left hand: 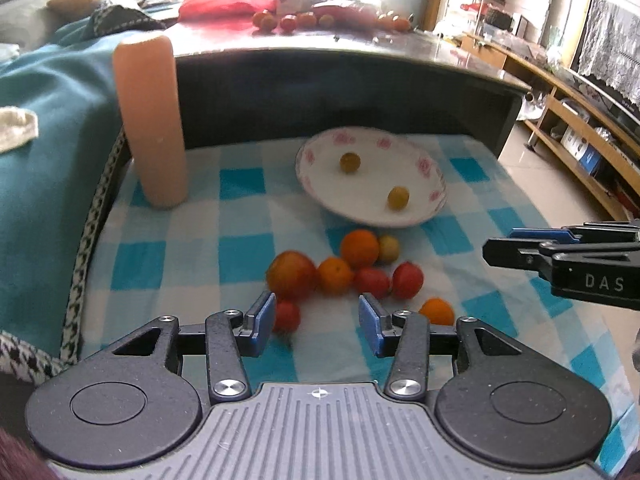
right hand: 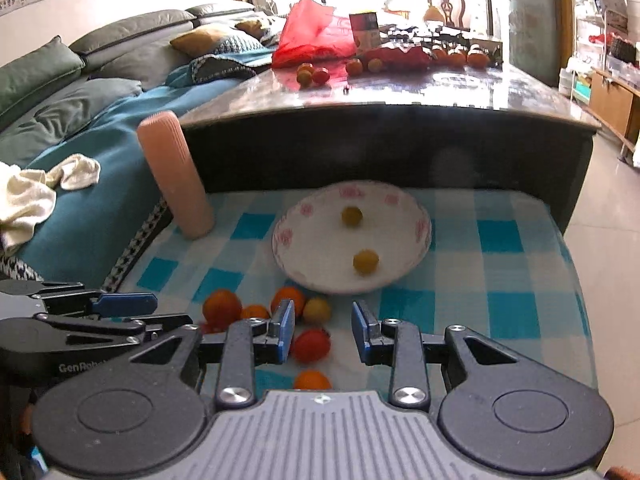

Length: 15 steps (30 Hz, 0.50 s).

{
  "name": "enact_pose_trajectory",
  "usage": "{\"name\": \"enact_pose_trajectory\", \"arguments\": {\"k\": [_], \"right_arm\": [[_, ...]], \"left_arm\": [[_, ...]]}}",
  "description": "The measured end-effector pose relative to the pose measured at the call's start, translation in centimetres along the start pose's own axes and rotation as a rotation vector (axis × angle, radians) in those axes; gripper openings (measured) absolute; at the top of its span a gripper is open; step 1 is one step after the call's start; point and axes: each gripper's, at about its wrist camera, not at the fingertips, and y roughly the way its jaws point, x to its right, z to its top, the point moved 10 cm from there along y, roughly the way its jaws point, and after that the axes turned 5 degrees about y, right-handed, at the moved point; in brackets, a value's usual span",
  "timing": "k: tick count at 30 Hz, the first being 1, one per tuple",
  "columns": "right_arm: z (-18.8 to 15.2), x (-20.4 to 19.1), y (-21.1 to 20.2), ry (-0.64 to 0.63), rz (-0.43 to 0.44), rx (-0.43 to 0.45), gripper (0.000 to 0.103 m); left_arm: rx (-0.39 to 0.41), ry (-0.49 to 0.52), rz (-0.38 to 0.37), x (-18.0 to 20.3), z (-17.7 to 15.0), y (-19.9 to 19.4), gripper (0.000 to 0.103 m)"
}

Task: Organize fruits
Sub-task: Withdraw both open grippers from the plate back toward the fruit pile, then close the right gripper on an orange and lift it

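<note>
Altogether two yellow fruits (left hand: pixel 350 162) sit in one plate (left hand: pixel 428 196).

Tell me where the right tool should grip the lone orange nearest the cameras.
Grip the lone orange across its round middle, coming from above: it lies apart from the fruit cluster, with bare cloth on both sides. The right tool is open and hangs close over it.

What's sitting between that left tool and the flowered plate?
A cluster of loose fruit on the checked cloth lies between the left tool and the plate, per the left wrist view.
</note>
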Motion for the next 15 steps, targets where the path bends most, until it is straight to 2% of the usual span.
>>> {"name": "enact_pose_trajectory", "arguments": {"k": [6,15], "right_arm": [[-2.5,-0.4,1.1,-0.025,0.005,-0.069,0.047],[-5.0,-0.8,3.7,-0.076,0.004,-0.160,0.049]], "left_arm": [[-0.041,-0.001,-0.009,-0.6,-1.5,0.6,0.057],[-0.092,0.059,-0.028,0.6,-2.9,2.0,0.061]]}}
